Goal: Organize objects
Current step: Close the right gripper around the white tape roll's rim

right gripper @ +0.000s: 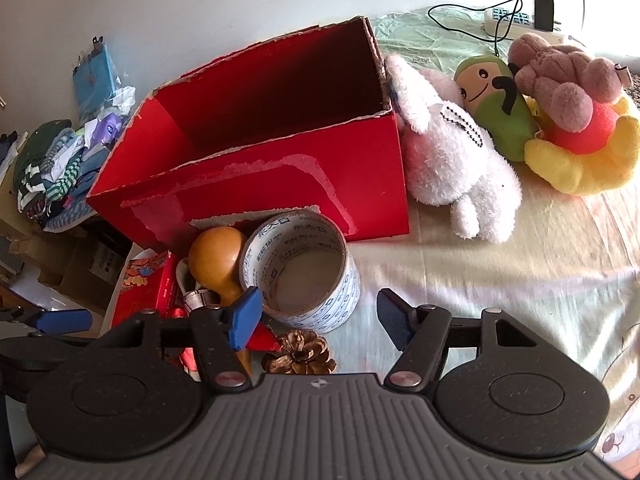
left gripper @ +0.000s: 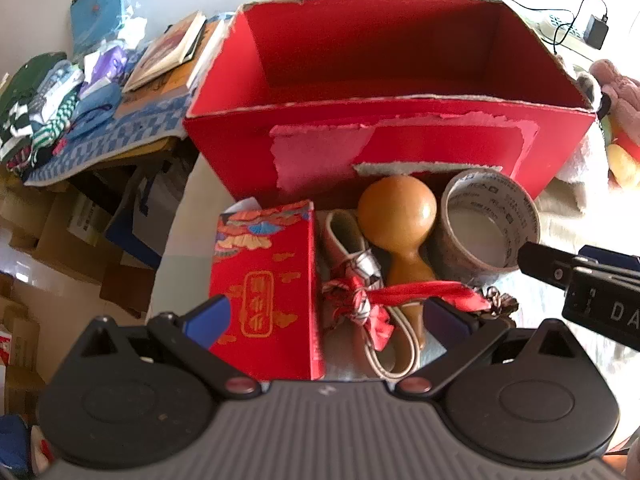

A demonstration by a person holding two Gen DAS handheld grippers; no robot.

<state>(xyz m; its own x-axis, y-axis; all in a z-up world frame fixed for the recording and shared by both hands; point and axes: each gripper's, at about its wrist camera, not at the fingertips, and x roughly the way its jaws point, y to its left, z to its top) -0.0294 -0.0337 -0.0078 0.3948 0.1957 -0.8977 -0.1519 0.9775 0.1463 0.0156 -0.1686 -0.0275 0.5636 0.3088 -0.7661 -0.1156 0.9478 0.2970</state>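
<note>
The left gripper (left gripper: 326, 316) is held low and level over the near edge of the bed, its blue-padded fingers (left gripper: 210, 318) spread wide and gripping nothing. Between them lie the near end of a red printed packet (left gripper: 266, 292), toward the left finger, and a small shoe (left gripper: 352, 252) tied with a red ribbon (left gripper: 416, 292), toward the right finger. A wooden gourd (left gripper: 396, 210) lies over the shoe, its round end pointing far toward the box.

The right gripper (right gripper: 320, 320) sits to the right of the left one, angled slightly leftward, its jaws also wide apart and empty. Its left finger (right gripper: 244, 318) is just beside the near left rim of a roll of printed tape (right gripper: 304, 272), possibly touching it; the fisheye view makes that hard to judge. The right finger is clear of the roll, over bare sheet (right gripper: 500, 280). The tape stands on its flat side, just right of the gourd and close against the near wall of an open red cardboard box (right gripper: 260, 152), which looks empty inside. A pine cone (right gripper: 298, 352) lies near the gripper body, between the two fingers.

Right of the box, a white plush toy (right gripper: 452, 152) leans against its corner, with a green plush (right gripper: 496, 104), a brown one (right gripper: 560, 76) and a yellow one (right gripper: 588, 160) beyond it. Far left, clothes (right gripper: 52, 160) are heaped on a side table.
</note>
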